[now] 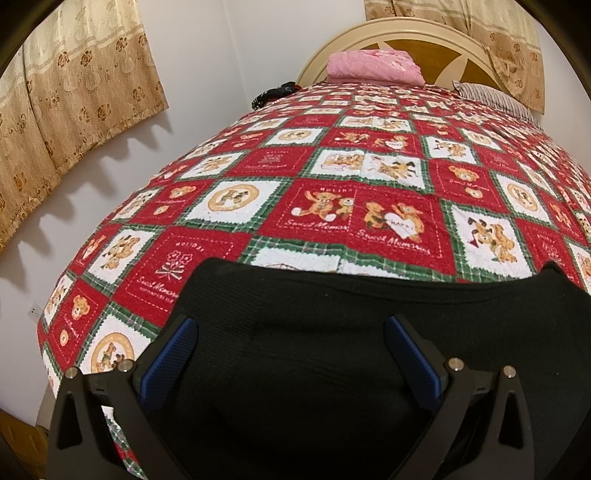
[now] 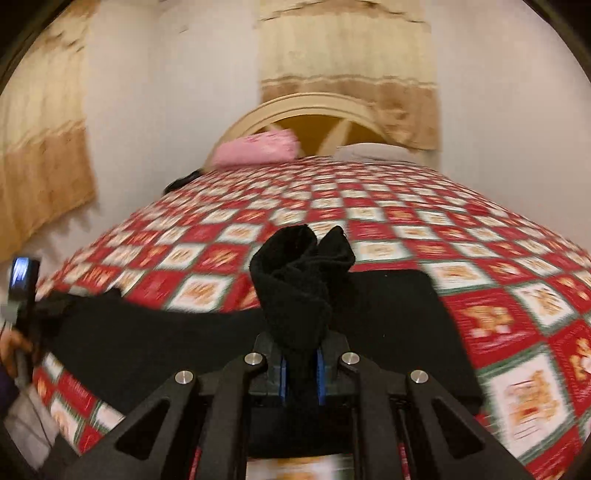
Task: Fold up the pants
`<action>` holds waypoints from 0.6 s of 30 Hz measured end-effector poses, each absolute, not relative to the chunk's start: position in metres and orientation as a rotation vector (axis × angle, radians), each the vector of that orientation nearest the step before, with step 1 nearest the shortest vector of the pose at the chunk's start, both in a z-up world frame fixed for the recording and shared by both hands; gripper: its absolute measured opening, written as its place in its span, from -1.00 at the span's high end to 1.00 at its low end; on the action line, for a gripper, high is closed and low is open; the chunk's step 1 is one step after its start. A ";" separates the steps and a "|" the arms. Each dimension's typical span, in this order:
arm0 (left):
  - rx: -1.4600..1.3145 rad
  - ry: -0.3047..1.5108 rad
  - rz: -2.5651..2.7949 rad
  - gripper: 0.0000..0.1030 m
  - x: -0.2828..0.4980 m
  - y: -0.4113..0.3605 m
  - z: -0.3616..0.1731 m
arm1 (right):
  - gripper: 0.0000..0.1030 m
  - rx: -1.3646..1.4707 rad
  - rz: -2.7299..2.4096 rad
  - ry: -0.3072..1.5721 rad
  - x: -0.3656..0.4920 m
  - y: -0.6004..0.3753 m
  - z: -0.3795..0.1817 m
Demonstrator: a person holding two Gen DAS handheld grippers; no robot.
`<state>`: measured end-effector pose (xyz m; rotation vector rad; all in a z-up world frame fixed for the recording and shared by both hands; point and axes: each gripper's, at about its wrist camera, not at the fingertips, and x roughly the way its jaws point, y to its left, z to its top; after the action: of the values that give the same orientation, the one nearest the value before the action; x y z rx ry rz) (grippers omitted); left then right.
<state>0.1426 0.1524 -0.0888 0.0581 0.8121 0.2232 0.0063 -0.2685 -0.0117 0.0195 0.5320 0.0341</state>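
Left wrist view: a bed (image 1: 369, 177) fills most of the frame, covered by a red, white and green quilt (image 1: 317, 218) printed with teddy bears. Behind it, at upper centre, stands a cream arched headboard (image 1: 436, 33); patterned tan curtains (image 1: 74, 88) hang at upper left and upper right against a white wall (image 1: 229, 55). Black pants (image 1: 332, 350) lie flat on the quilt across the bottom of the frame, their far edge running from lower centre to the right border. A folded pink blanket (image 1: 373, 64) lies at the head of the bed, a striped pillow (image 1: 491, 96) to its right, and a small dark item, too small to identify, to its left. The left tongs (image 1: 291, 350) stand wide over the pants, blue pads (image 1: 410, 354) apart with nothing pinched between them. Right wrist view (blurred): the same bed (image 2: 461, 229) and headboard (image 2: 310, 107) appear in the upper half, the pants (image 2: 166, 332) spread across the lower half. The right tongs (image 2: 301, 373) at bottom centre are closed narrow on a bunched fold of the pants, which rises as a twisted black tuft above the fingers (image 2: 282, 376). At the left border a hand (image 2: 11, 350) holds the other tool, only partly visible.
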 end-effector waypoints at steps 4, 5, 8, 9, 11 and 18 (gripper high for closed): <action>0.056 0.812 0.223 -1.00 0.143 0.152 -0.088 | 0.78 -0.059 0.097 0.557 0.011 -0.231 -0.028; 0.056 0.812 0.223 -1.00 0.143 0.153 -0.088 | 0.78 -0.068 0.113 0.563 0.013 -0.224 -0.032; 0.056 0.812 0.223 -1.00 0.142 0.152 -0.088 | 0.78 -0.096 0.138 0.572 0.015 -0.209 -0.039; 0.056 0.812 0.223 -1.00 0.142 0.152 -0.088 | 0.78 -0.131 0.138 0.571 0.015 -0.201 -0.041; 0.056 0.811 0.223 -1.00 0.142 0.153 -0.088 | 0.78 -0.180 0.139 0.568 0.015 -0.189 -0.045; 0.056 0.812 0.223 -1.00 0.142 0.153 -0.089 | 0.78 -0.299 0.158 0.575 0.015 -0.156 -0.062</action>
<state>0.1425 0.1528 -0.0885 0.0558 0.8117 0.2231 0.0148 -0.1565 -0.0619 -0.2994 0.5753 0.1585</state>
